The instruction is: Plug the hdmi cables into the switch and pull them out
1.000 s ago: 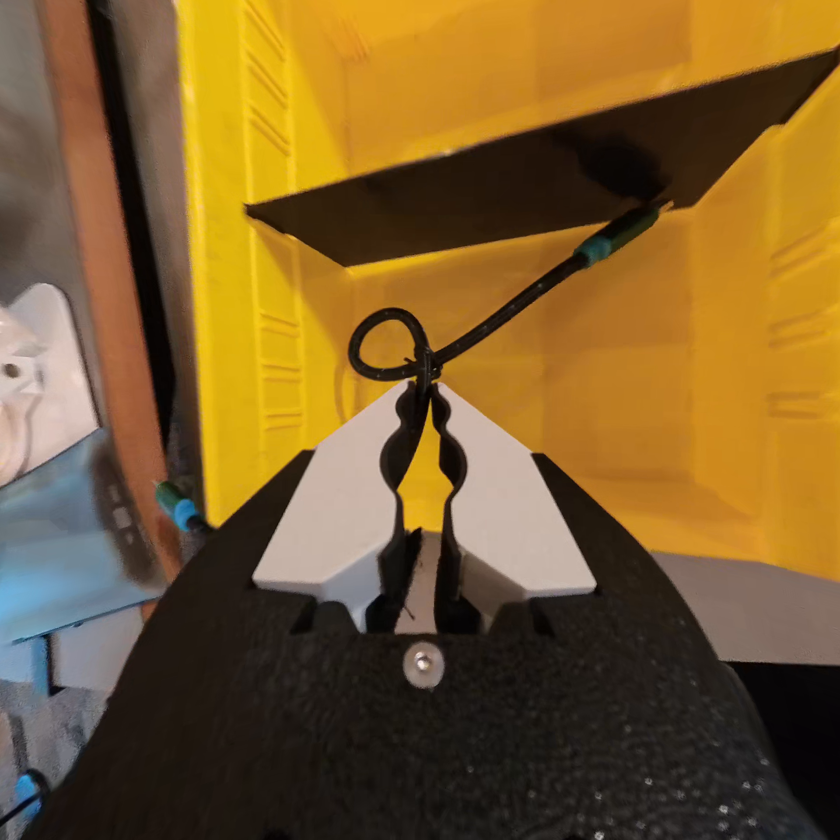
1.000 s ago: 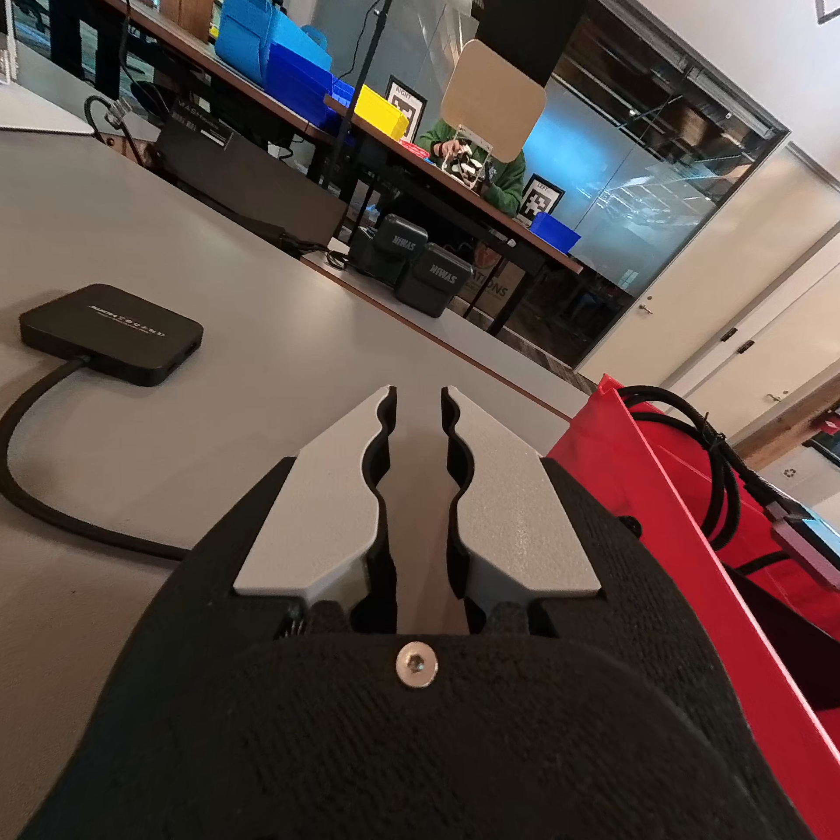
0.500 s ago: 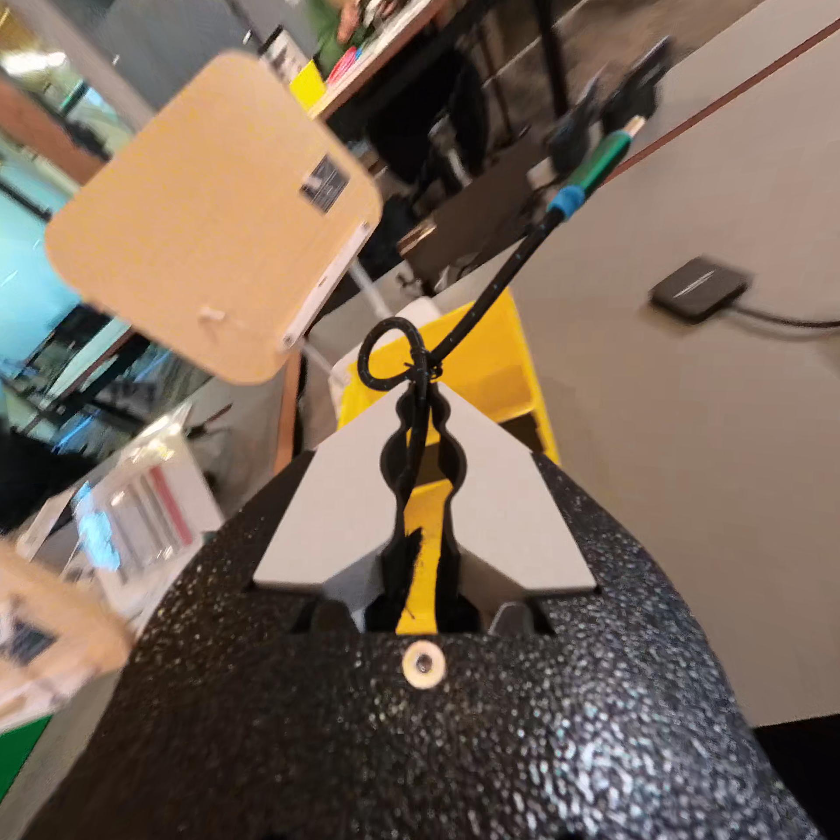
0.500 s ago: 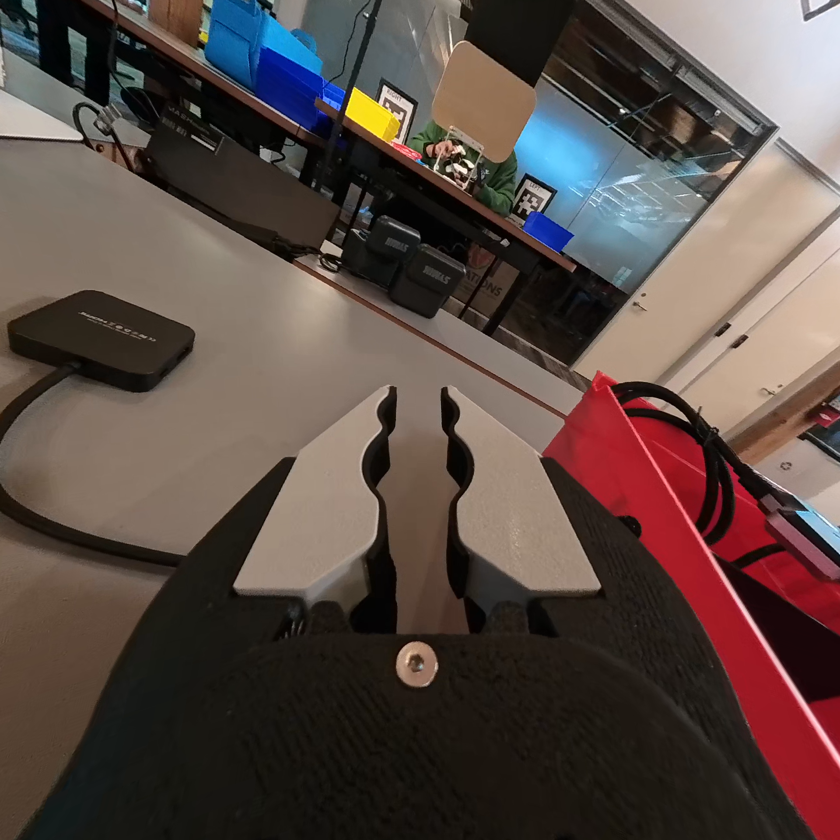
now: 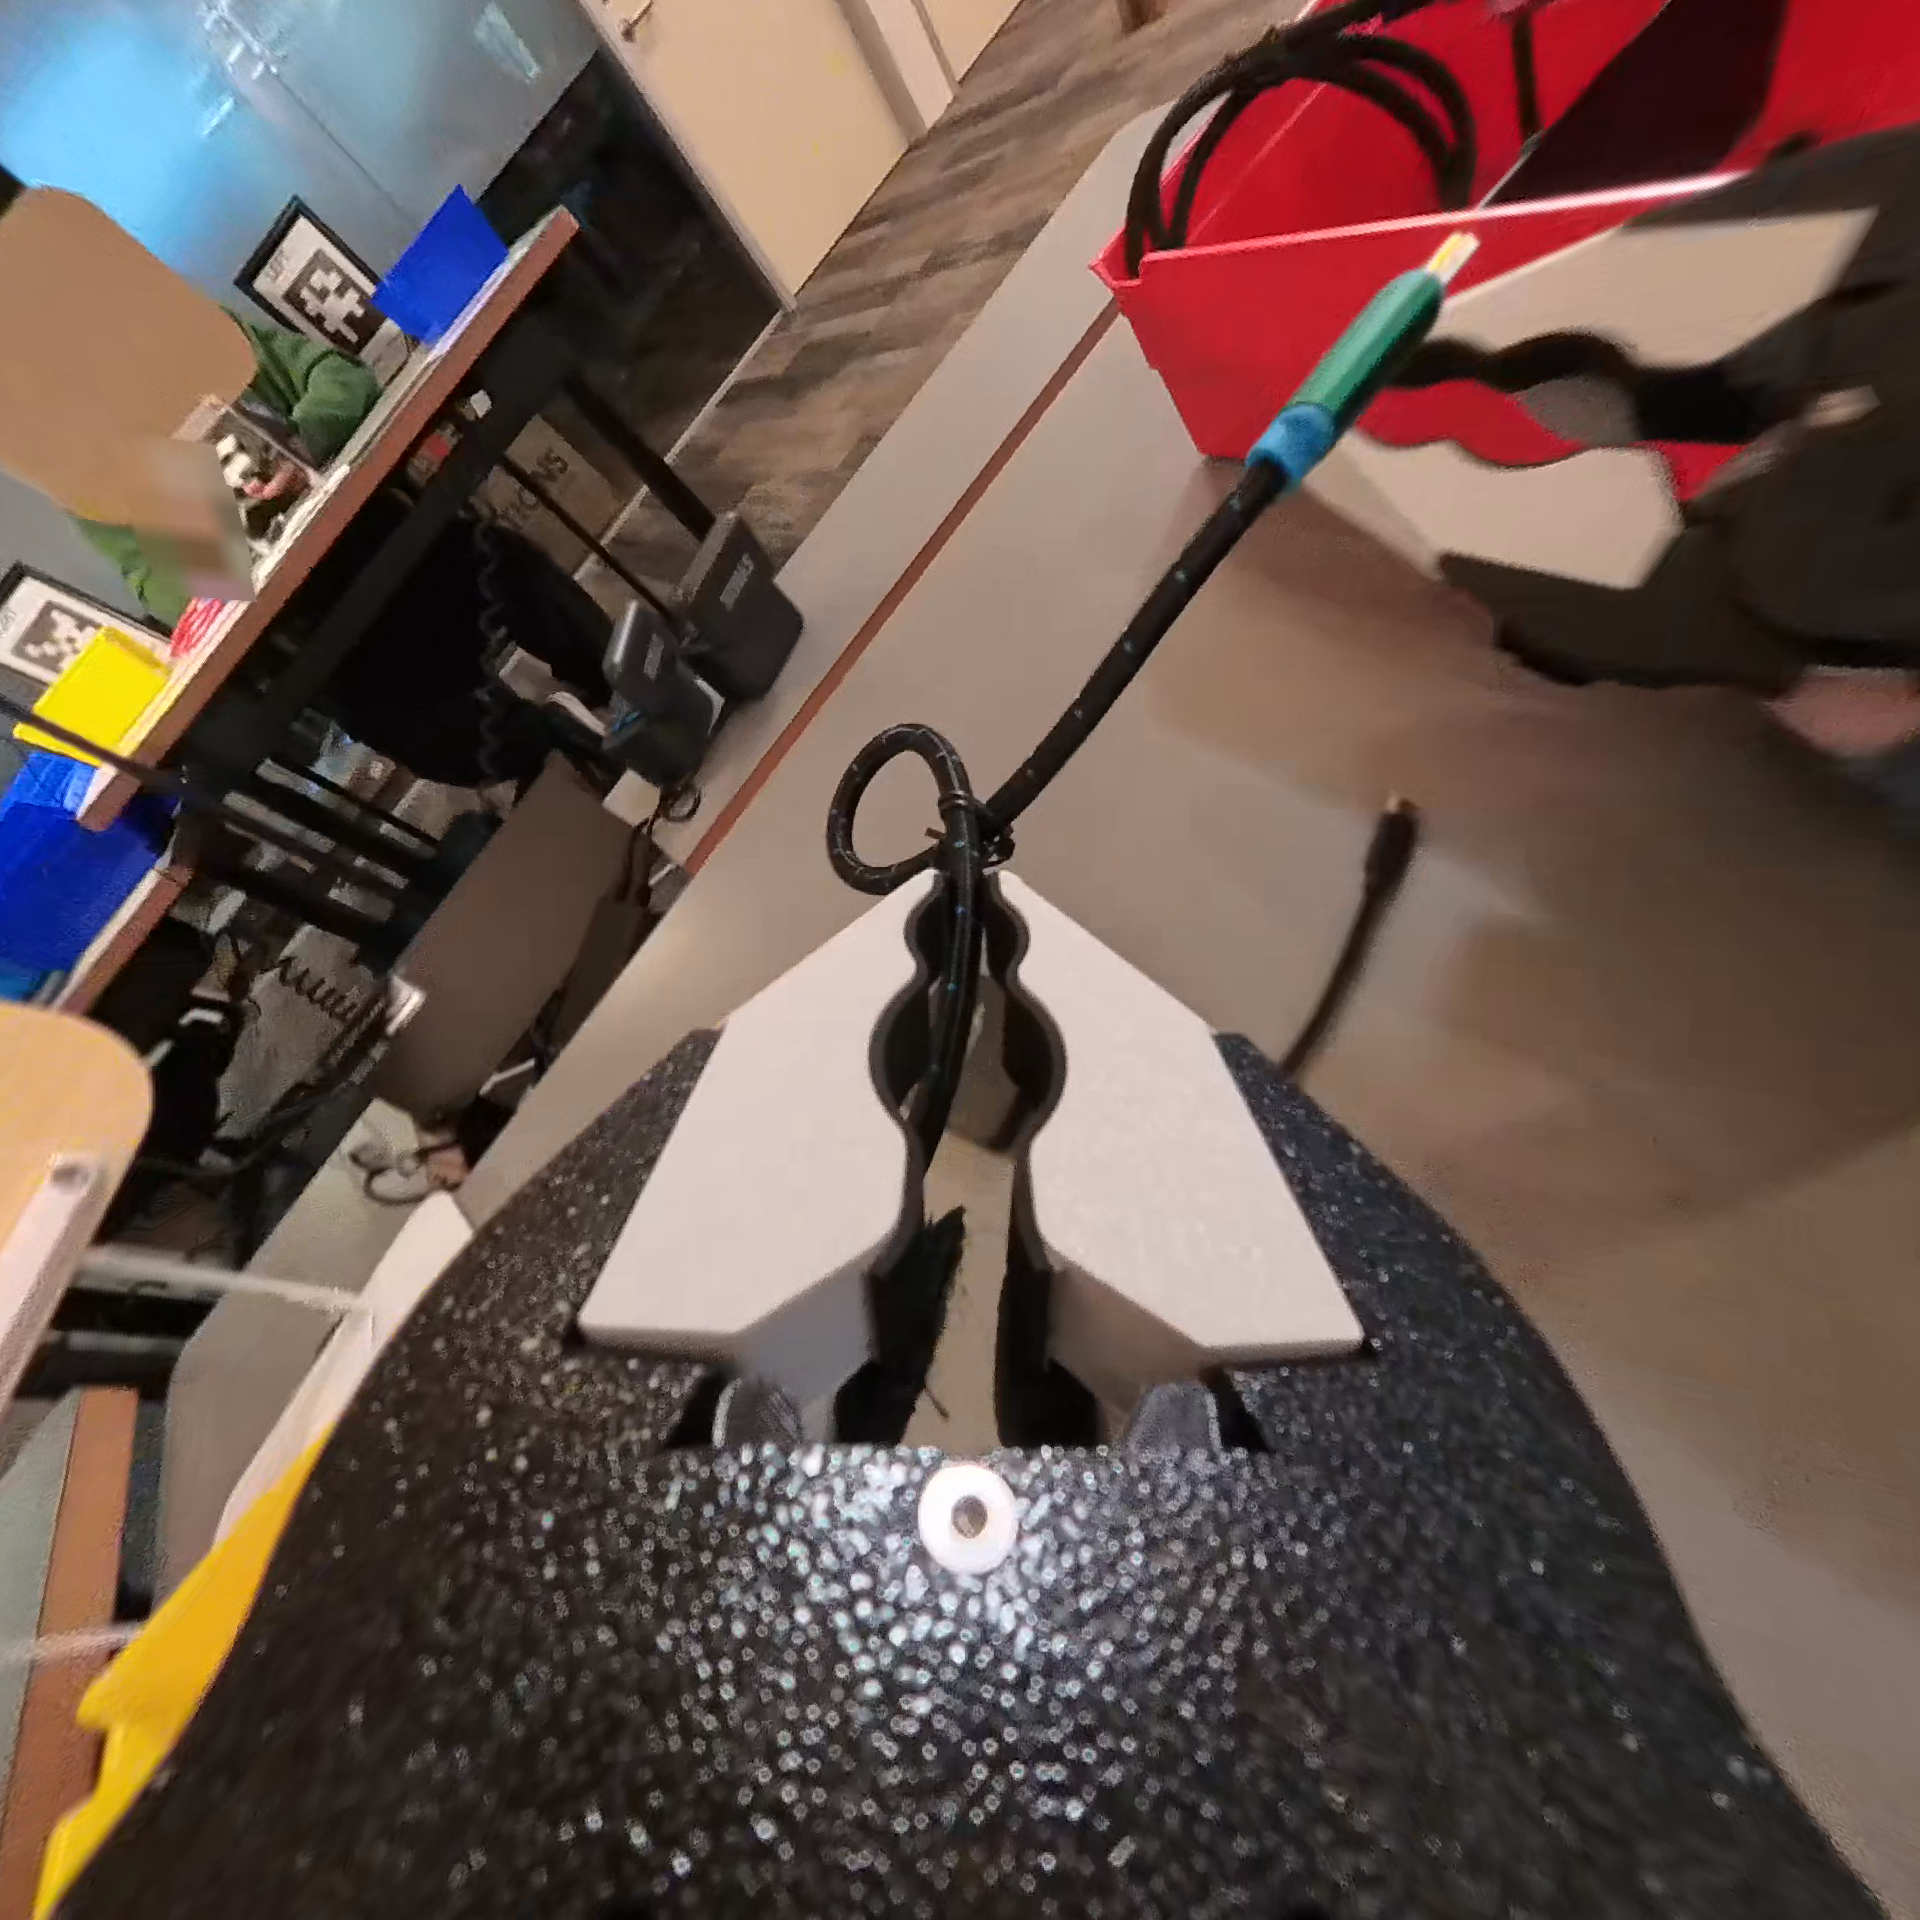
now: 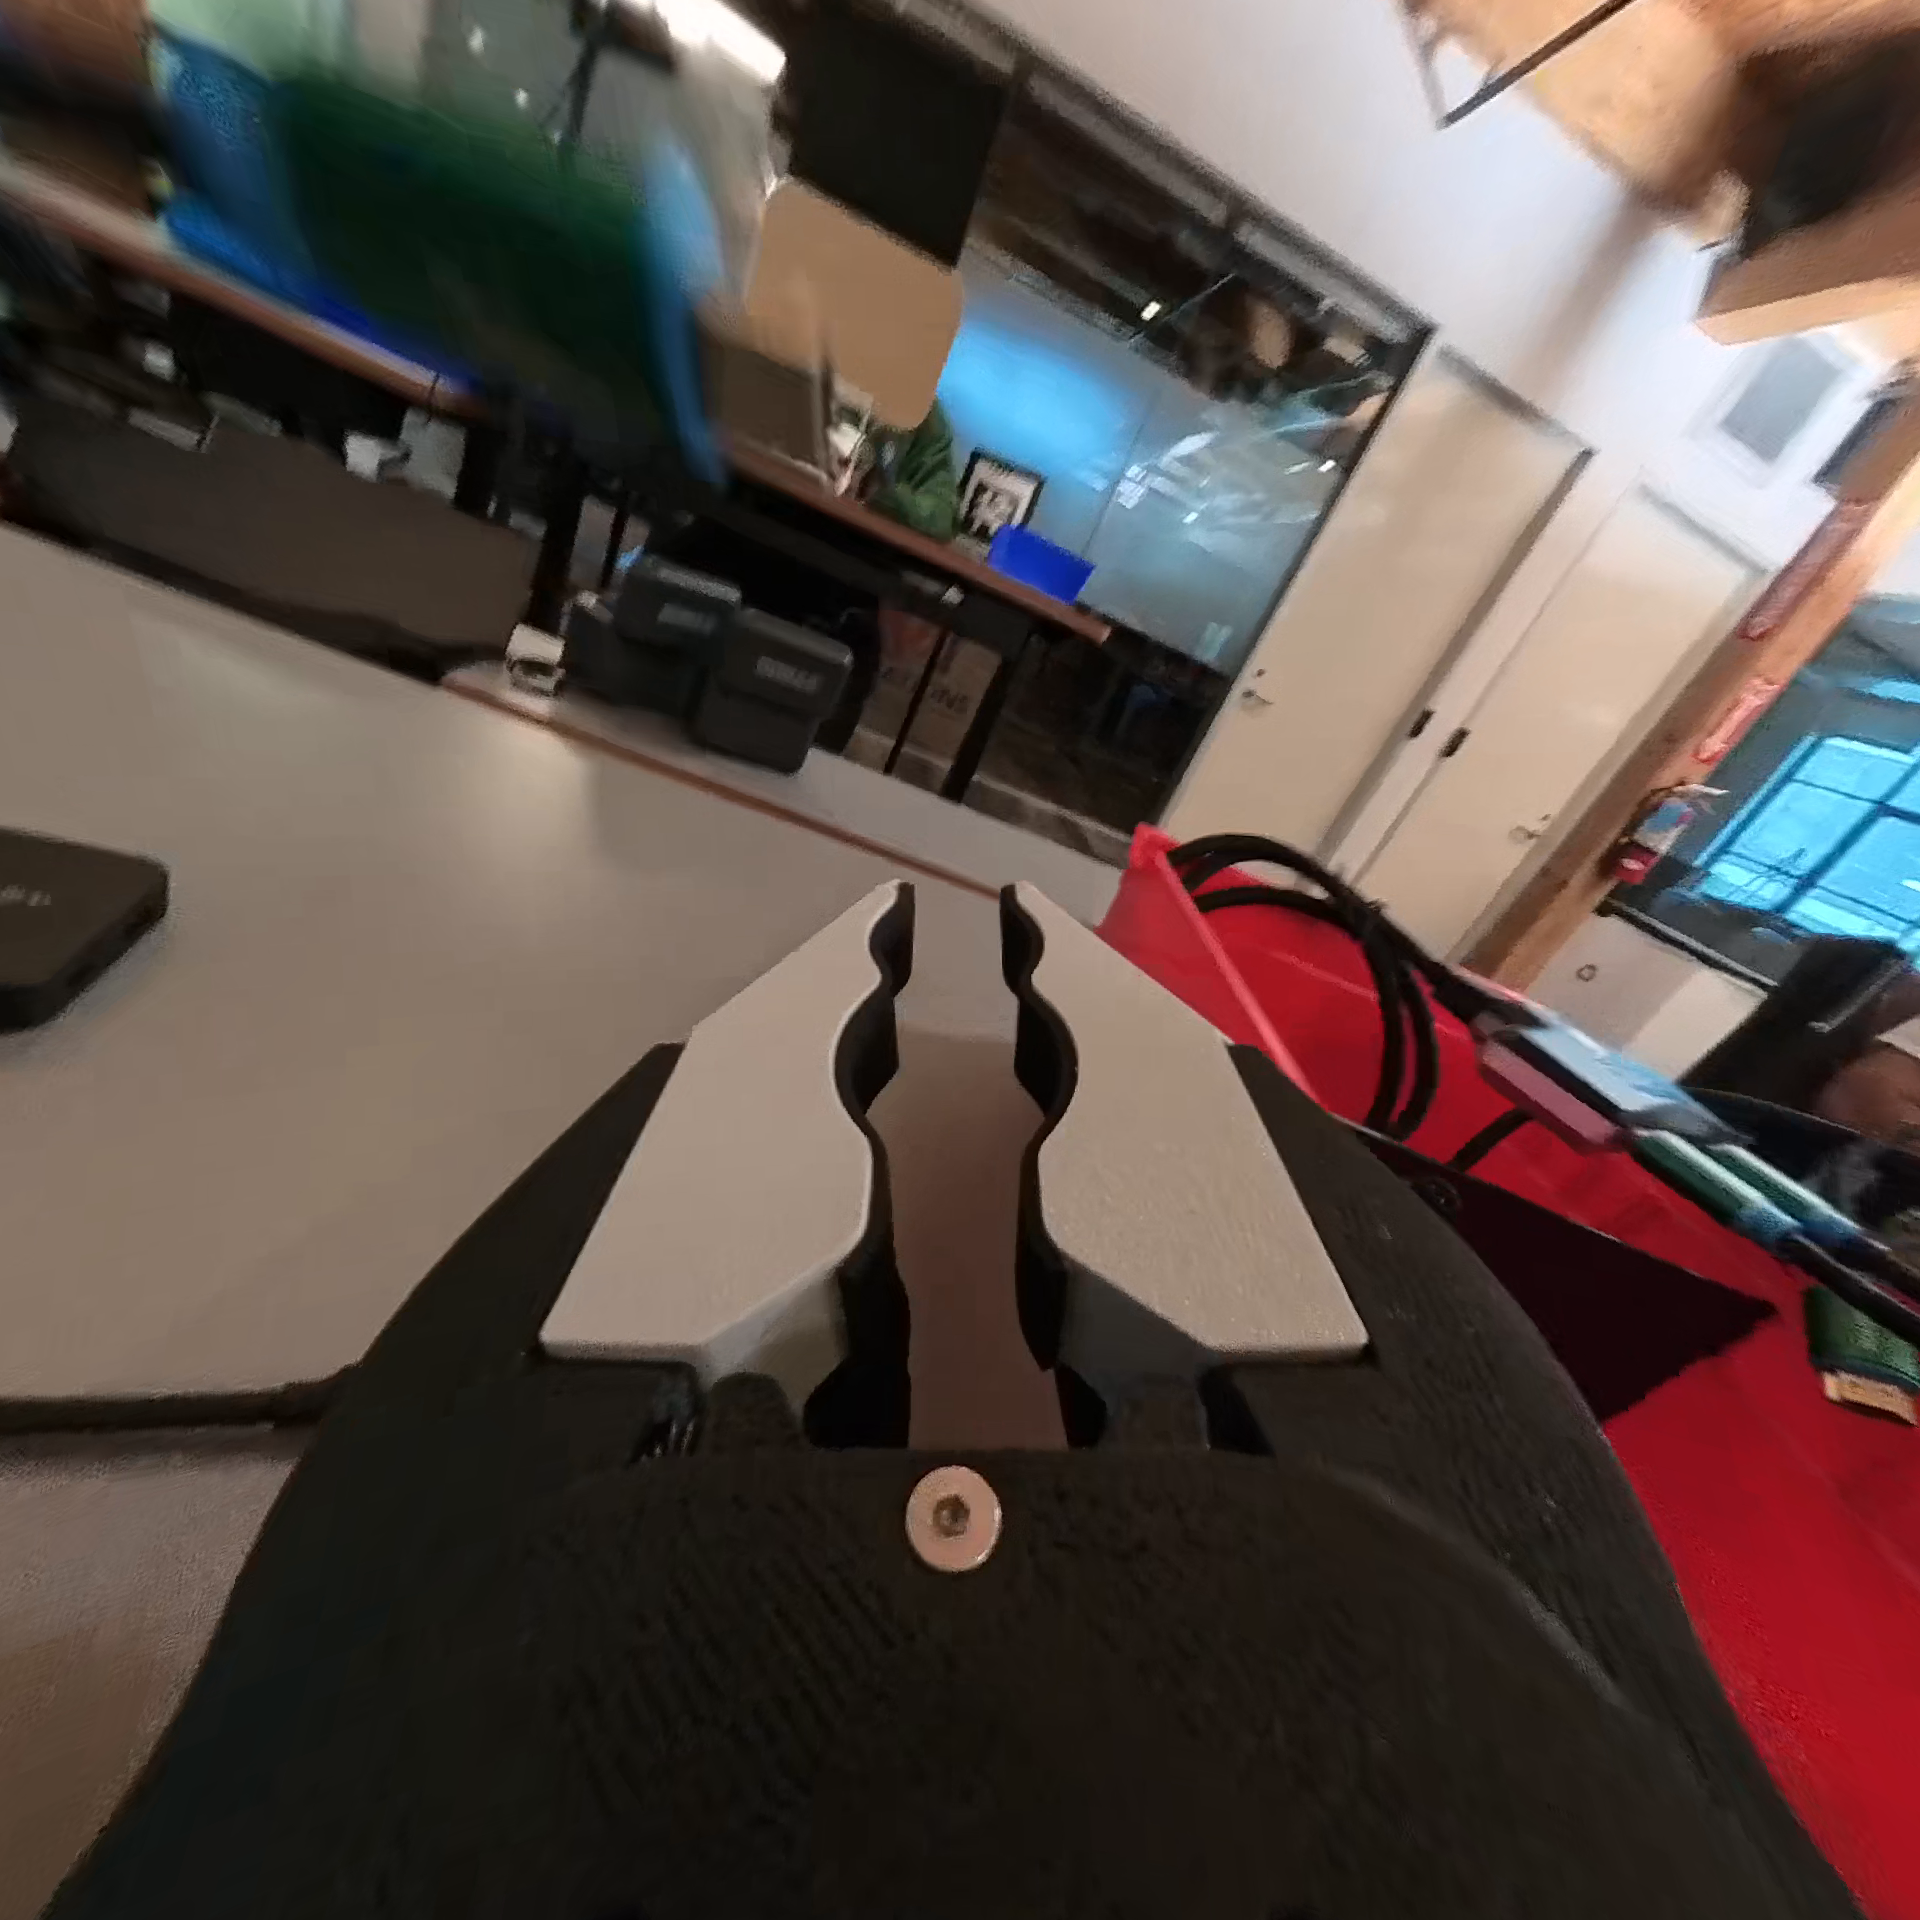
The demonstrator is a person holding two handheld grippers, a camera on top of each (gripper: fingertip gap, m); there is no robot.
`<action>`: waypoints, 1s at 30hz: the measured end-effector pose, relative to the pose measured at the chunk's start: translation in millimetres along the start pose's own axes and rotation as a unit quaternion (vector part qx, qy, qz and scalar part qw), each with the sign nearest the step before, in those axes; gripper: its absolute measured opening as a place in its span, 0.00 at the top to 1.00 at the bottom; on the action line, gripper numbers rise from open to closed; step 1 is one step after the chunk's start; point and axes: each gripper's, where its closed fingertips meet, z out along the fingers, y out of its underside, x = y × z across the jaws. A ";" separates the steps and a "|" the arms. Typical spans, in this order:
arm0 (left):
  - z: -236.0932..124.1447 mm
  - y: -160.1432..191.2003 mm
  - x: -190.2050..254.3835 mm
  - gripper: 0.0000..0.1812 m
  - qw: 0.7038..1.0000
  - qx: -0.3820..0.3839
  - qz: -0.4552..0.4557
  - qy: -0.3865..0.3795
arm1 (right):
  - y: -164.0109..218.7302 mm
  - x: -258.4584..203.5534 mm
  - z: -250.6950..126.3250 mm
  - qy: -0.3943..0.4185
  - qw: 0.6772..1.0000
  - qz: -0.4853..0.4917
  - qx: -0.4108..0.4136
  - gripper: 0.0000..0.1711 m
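My left gripper [image 5: 961, 883] is shut on a black braided hdmi cable [image 5: 1122, 644], which forms a small loop at the fingertips. Its plug [image 5: 1351, 364], with a blue and a green collar, sticks up to the right in the air. The plug is close to my right gripper, whose fingers [image 5: 1683, 260] show blurred at the upper right. In the right wrist view my right gripper [image 6: 956, 899] is open and empty, low over the grey table [image 6: 416, 935]. The black switch [image 6: 62, 935] lies at the left edge. The plug [image 6: 499, 260] is a green and blue blur at the upper left.
A red bin [image 6: 1714, 1558] with several coiled cables and plugs stands right of my right gripper; it also shows in the left wrist view [image 5: 1247, 312]. The switch's own cable [image 5: 1351, 935] lies on the table. A yellow bin edge [image 5: 156, 1714] is at the lower left. Left tips to right tips: about 20 centimetres. It is some 15 centimetres from my left tips to the black switch [image 6: 62, 935].
My left gripper has lifted the cable out of the yellow bin and swung it right, towards the right gripper and red bin. My right gripper has turned slightly right and stays open.
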 end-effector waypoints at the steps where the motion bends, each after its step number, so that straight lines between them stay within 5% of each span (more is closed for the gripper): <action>1: 16.6 -1.7 -0.6 0.98 1.000 0.002 0.004 0.000 | -5.7 6.1 -3.4 0.015 1.000 0.006 0.017 0.92; 7: 104.5 -0.5 17.7 0.98 0.998 0.000 -0.016 0.062 | -42.8 17.0 -20.8 0.054 0.991 -0.011 0.124 0.94; 11: 133.5 2.5 25.1 0.98 0.999 -0.012 -0.007 0.053 | -38.6 15.6 -16.4 0.052 0.992 -0.008 0.115 0.93; 26: 170.8 16.4 41.3 0.97 0.998 -0.022 -0.020 0.063 | -37.4 5.0 -14.6 0.028 0.993 -0.013 0.112 0.93; 30: 164.1 12.0 30.3 0.80 0.999 0.001 -0.041 0.036 | -36.7 1.3 -13.7 0.021 0.993 -0.017 0.111 0.93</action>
